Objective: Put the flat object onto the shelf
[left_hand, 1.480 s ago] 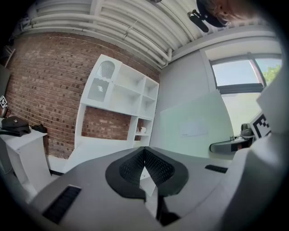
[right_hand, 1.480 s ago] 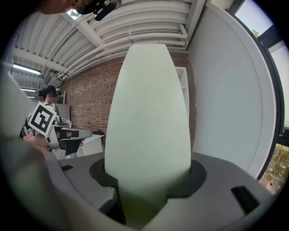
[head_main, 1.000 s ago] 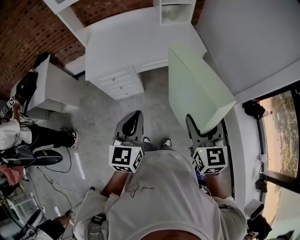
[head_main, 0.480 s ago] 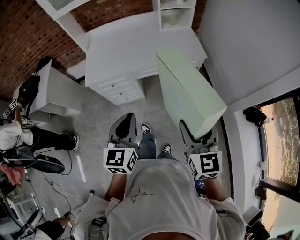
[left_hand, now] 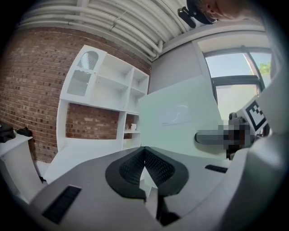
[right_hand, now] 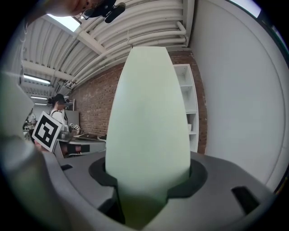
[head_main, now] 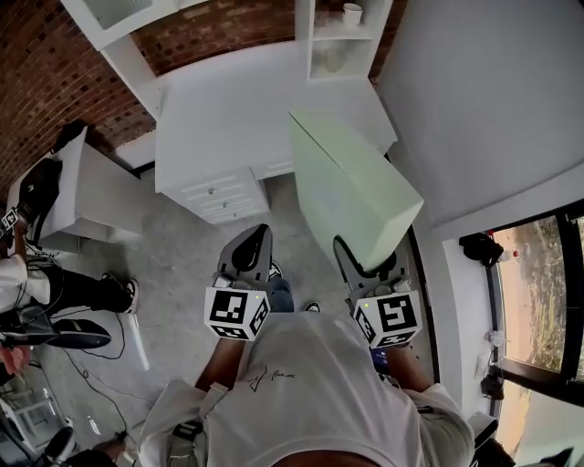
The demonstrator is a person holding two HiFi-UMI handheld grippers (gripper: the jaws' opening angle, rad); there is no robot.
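Note:
The flat object (head_main: 351,187) is a large pale green panel, carried edge-up and pointing at the white shelf unit (head_main: 336,41) against the brick wall. My right gripper (head_main: 368,272) is shut on its near end; in the right gripper view the panel (right_hand: 149,113) fills the gap between the jaws of that gripper (right_hand: 149,182). My left gripper (head_main: 246,255) hangs beside it to the left, apart from the panel. Its jaws (left_hand: 143,151) meet at the tips with nothing between them. The panel (left_hand: 180,115) and the shelf unit (left_hand: 108,85) also show in the left gripper view.
A white desk (head_main: 228,100) with a drawer unit (head_main: 224,196) stands under the shelves. A cup (head_main: 351,13) sits in one shelf compartment. A grey wall (head_main: 493,91) and a window (head_main: 538,301) close the right side. Another person (head_main: 36,283) and a white table (head_main: 87,187) are at the left.
Both grippers and the panel have moved forward toward the desk and shelves, which now lie nearer in the head view. The right gripper's hold on the panel is unchanged.

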